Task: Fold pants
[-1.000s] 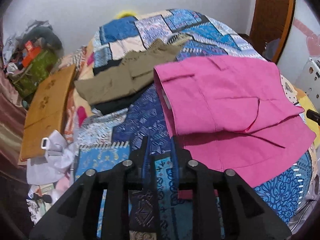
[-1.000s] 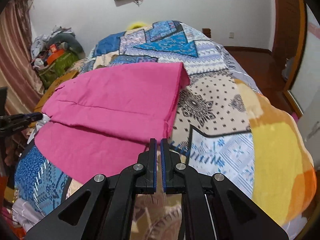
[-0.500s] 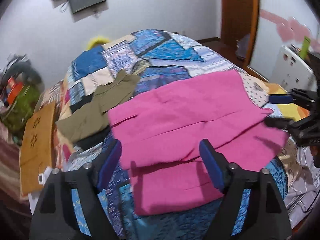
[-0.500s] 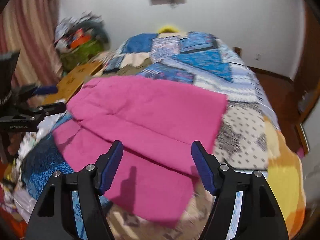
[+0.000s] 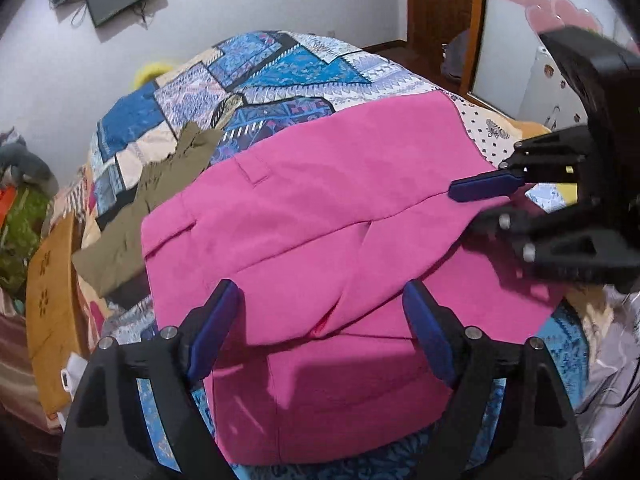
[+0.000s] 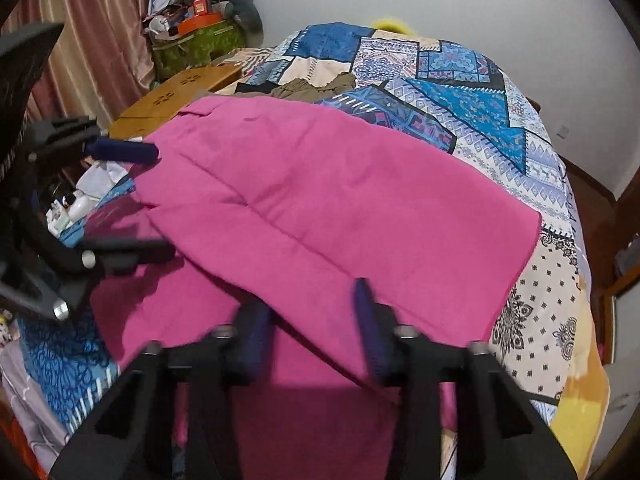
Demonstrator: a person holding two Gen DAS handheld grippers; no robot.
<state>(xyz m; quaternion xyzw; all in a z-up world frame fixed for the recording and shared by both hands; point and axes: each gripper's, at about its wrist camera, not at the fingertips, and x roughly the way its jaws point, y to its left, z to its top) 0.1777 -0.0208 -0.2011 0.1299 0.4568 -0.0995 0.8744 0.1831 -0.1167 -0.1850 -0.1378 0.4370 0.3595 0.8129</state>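
Your left gripper [image 5: 320, 332] sat low in frame, jaws spread wide above the pink pants [image 5: 320, 220] | your right gripper [image 5: 476, 208] reached in from the right edge, jaws apart over a pant leg | olive garment [image 5: 152, 204] lay left of the pants on the patchwork quilt [image 5: 280, 68].

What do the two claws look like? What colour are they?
Both look alike. The left claw and the right claw have chunky black plastic arms with triangle-shaped holes, small round silver bolts, and flat dark blue pads on the fingers. No hands or sleeves show.
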